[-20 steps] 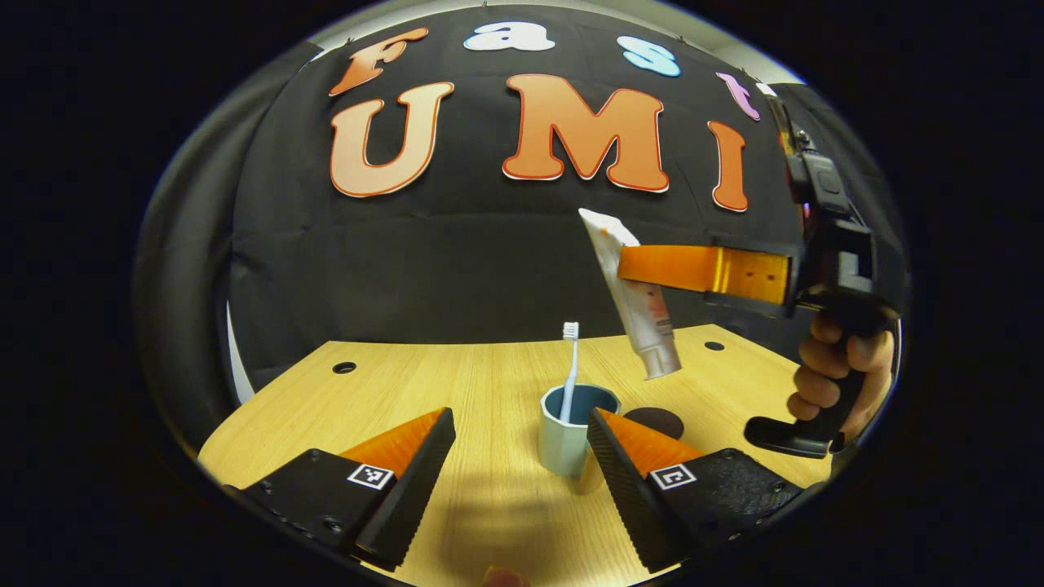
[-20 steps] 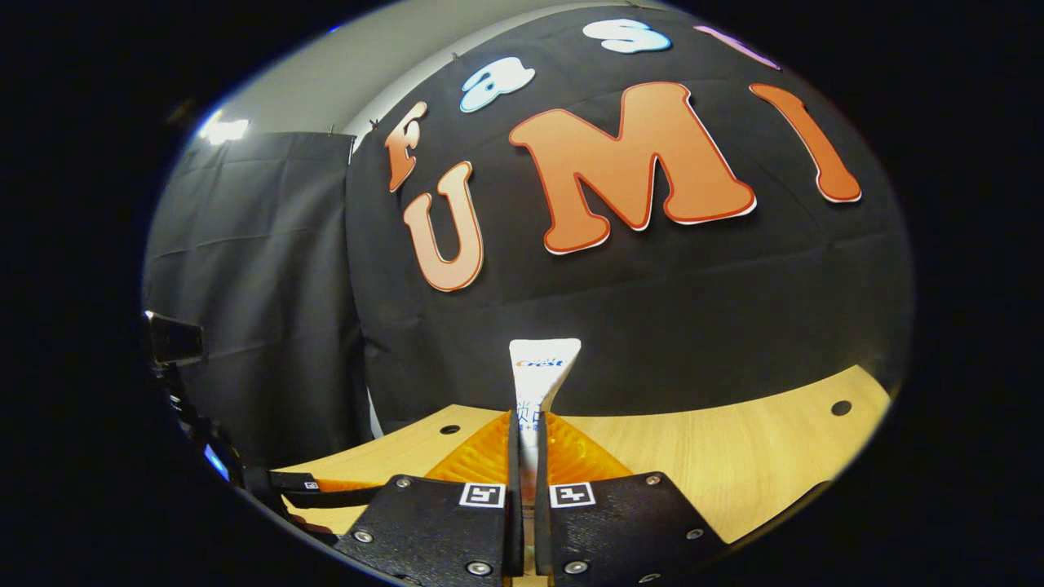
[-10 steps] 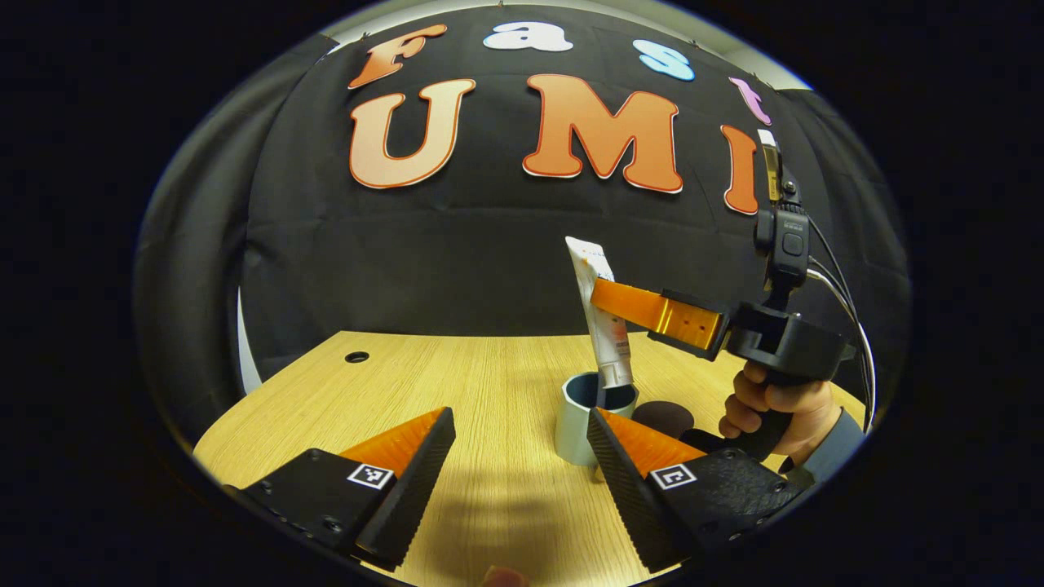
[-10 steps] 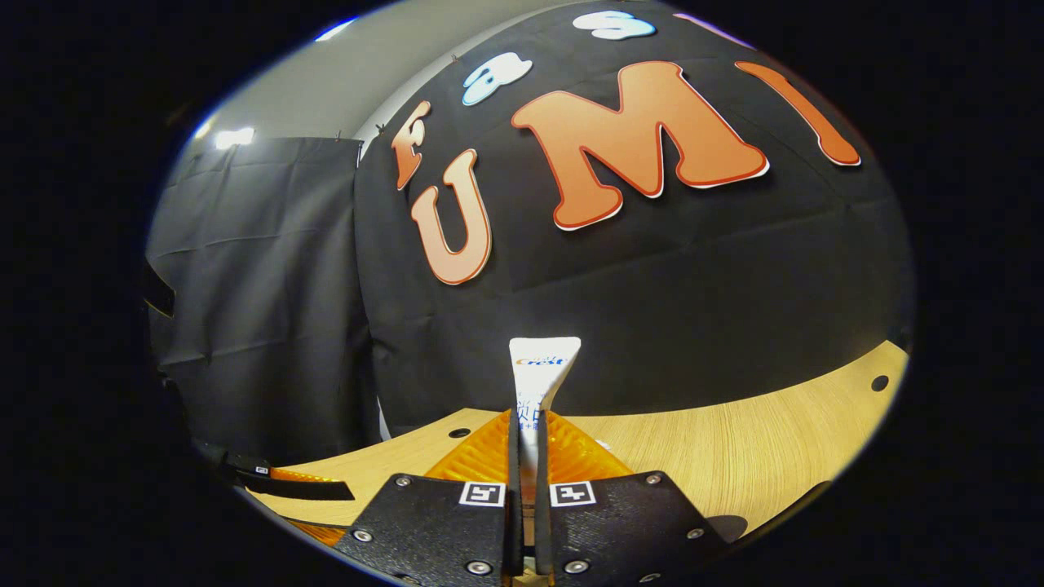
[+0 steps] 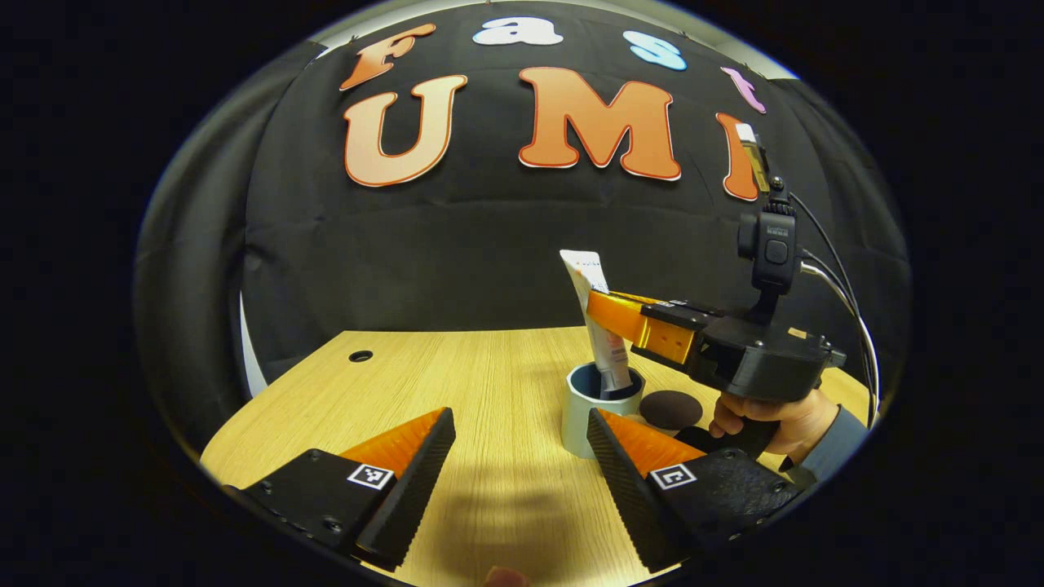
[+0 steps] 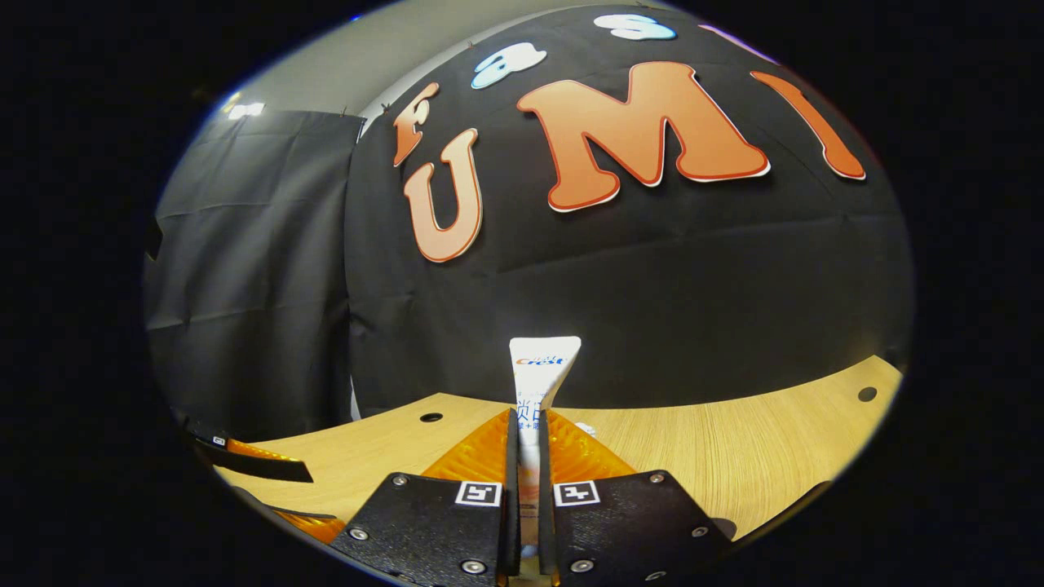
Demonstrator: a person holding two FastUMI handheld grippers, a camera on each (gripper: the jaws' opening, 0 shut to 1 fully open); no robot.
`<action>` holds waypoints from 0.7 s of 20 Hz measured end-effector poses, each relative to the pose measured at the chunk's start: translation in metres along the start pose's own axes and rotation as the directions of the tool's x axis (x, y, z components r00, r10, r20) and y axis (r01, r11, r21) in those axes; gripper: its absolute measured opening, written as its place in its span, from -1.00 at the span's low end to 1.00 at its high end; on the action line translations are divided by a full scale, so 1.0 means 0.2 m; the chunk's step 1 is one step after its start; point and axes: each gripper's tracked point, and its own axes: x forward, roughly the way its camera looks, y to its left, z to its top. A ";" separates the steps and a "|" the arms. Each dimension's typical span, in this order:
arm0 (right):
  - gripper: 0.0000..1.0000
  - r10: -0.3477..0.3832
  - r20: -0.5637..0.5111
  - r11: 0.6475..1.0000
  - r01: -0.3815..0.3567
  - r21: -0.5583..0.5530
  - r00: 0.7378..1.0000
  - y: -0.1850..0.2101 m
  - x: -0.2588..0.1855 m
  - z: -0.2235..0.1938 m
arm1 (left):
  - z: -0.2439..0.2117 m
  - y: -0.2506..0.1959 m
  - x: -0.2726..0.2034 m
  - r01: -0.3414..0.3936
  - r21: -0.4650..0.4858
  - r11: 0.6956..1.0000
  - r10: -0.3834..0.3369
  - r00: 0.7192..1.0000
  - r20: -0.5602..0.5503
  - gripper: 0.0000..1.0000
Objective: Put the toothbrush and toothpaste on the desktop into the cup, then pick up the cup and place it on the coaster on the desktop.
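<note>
A pale blue cup (image 5: pixel 581 420) stands on the wooden desktop (image 5: pixel 457 383), just beyond my left gripper's right finger. A white toothpaste tube (image 5: pixel 602 338) stands tilted with its lower end inside the cup. My right gripper (image 5: pixel 613 312) reaches in from the right, shut on the tube's middle, held by a hand (image 5: pixel 771 416). In the right gripper view the tube (image 6: pixel 543 371) rises flat end up from between my right gripper's (image 6: pixel 522 444) closed fingers. My left gripper (image 5: pixel 518 456) is open and low over the desktop, nothing between its fingers. A dark round coaster (image 5: pixel 670 409) lies right of the cup.
The desktop has small round holes, one at the back left (image 5: pixel 360 356) and two in the right gripper view (image 6: pixel 430 417) (image 6: pixel 866 394). Black cloth walls close the booth behind and to the left. A finger of my left gripper (image 6: pixel 253 461) shows low left in the right gripper view.
My right gripper has come down and leftward with the toothpaste tube, from hanging above the table to its lower end inside the cup. The left gripper has stayed open in place.
</note>
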 end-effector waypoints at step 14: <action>-0.67 -0.014 -0.015 0.999 0.013 -0.048 1.000 -0.02 -0.16 0.11 | -0.06 -0.01 0.00 -0.003 -0.124 0.992 -0.009 0.996 -0.094 0.95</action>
